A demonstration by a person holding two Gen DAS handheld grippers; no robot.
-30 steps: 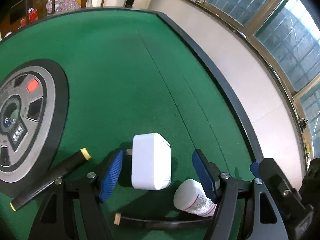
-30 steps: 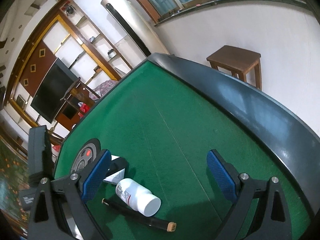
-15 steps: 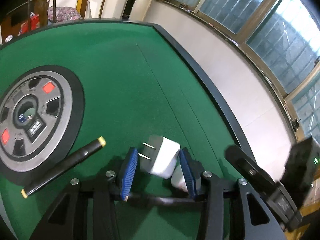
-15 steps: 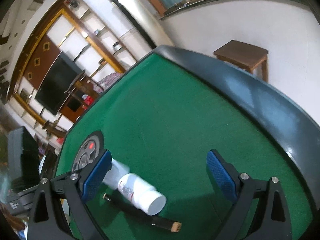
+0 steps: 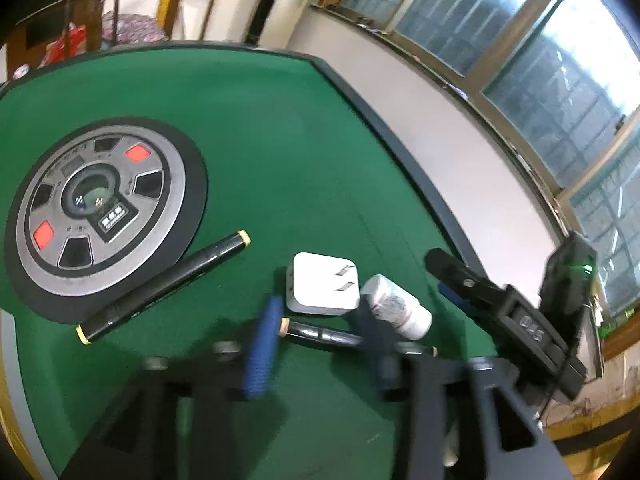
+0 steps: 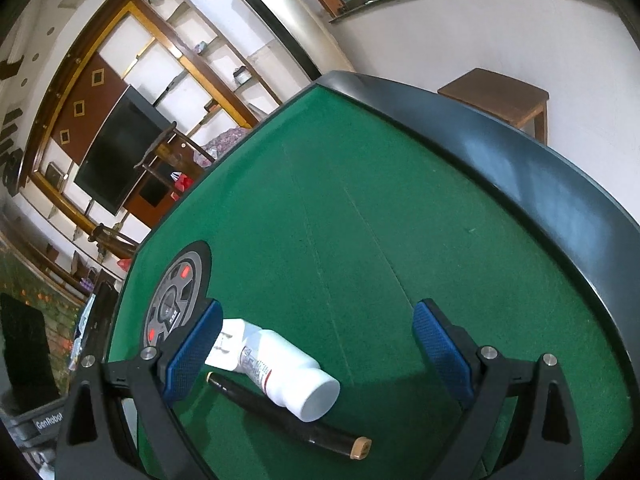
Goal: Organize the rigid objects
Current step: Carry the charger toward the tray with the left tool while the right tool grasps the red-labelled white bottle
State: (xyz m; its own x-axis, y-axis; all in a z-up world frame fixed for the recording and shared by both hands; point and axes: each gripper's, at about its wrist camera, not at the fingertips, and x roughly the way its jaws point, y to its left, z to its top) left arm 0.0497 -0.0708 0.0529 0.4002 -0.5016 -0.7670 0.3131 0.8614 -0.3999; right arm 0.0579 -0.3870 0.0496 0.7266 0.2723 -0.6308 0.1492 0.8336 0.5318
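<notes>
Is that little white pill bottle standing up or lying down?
Lying down. The white bottle rests on its side on the green table, cap on, beside the charger.

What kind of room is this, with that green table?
Most likely a home living room. The green felt table with a round grey control dial in its middle looks like an automatic mahjong table. Behind it stand a dark flat television in wooden wall shelving and a tall white floor air conditioner.

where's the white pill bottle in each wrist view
Left wrist: white pill bottle lies lower centre-right, right beside the white charger.
Right wrist: it lies low and left of centre, cap toward the camera, charger behind it.
Shared landmark: the round grey dial set in the green table.
</notes>
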